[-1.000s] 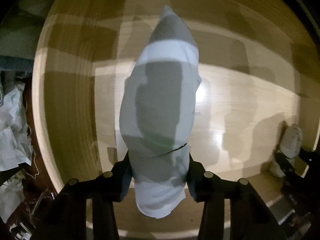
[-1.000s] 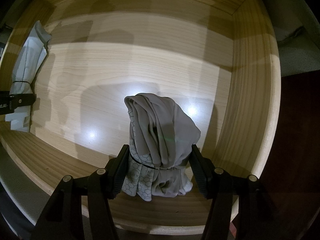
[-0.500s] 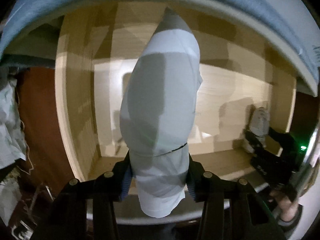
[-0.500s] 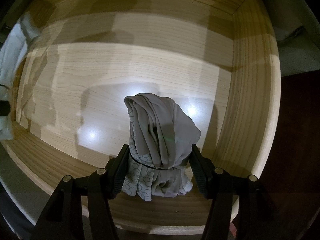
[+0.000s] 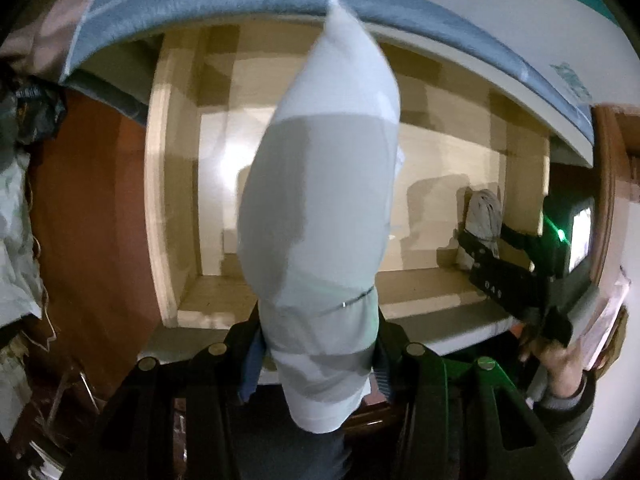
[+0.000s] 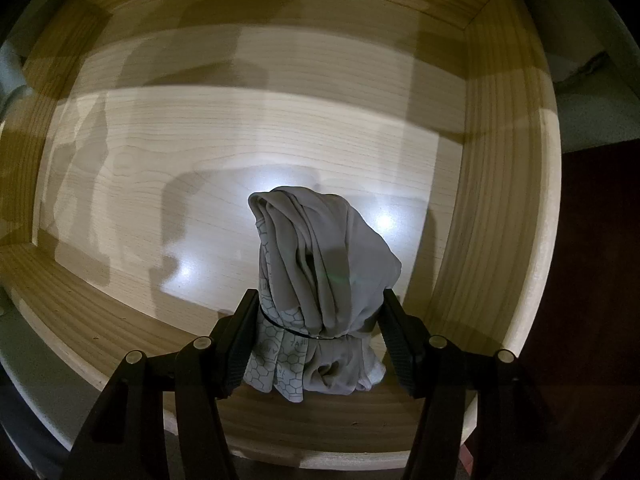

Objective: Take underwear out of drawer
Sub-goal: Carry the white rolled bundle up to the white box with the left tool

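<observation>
My left gripper (image 5: 318,344) is shut on a rolled pale white underwear bundle (image 5: 320,208) tied with a thin band; it hangs above the open wooden drawer (image 5: 168,208), clear of its floor. My right gripper (image 6: 318,332) points down inside the drawer (image 6: 500,200) and is shut on a rolled grey underwear bundle (image 6: 324,272) with a honeycomb print, also banded, near the front right corner. In the left wrist view that right gripper (image 5: 486,246) and the grey bundle (image 5: 484,212) show at the drawer's right end, with a hand (image 5: 560,364) behind it.
The drawer's bare wood floor (image 6: 200,168) holds nothing else. A blue-edged mattress or bedding (image 5: 240,0) overhangs the drawer's back. Reddish-brown floor (image 5: 88,220) lies left of the drawer, with crumpled pale cloth (image 5: 16,240) at the far left.
My left gripper has risen with the white bundle; the drawer looks smaller and the bedding edge has come into view. The white bundle has left the right wrist view. The right gripper has kept still.
</observation>
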Action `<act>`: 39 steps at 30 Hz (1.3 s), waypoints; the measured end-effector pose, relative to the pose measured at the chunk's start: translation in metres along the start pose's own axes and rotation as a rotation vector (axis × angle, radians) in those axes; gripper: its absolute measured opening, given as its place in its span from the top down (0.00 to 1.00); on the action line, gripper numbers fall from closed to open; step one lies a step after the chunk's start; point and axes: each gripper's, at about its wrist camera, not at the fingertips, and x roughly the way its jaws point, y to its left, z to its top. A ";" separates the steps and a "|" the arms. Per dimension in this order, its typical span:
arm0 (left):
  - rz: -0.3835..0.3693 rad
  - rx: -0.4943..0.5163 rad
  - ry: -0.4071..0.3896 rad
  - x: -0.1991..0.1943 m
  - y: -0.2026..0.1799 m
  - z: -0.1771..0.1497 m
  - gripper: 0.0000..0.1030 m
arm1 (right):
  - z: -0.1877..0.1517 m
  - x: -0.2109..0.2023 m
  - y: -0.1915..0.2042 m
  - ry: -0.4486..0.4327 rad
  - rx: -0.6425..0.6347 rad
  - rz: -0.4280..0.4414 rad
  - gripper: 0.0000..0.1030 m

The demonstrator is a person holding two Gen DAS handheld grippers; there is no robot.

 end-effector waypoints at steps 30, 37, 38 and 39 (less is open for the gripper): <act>0.043 0.168 -0.598 -0.117 -0.028 -0.070 0.56 | 0.001 0.001 0.000 0.001 0.001 -0.002 0.46; 0.102 0.193 -0.773 -0.173 -0.046 -0.062 0.56 | 0.000 0.000 -0.001 0.001 0.003 -0.002 0.46; 0.114 0.193 -0.794 -0.177 -0.047 -0.061 0.56 | 0.000 0.000 -0.001 0.001 0.003 -0.002 0.46; 0.135 0.195 -0.830 -0.184 -0.049 -0.058 0.56 | 0.000 0.000 -0.001 0.001 0.003 -0.002 0.46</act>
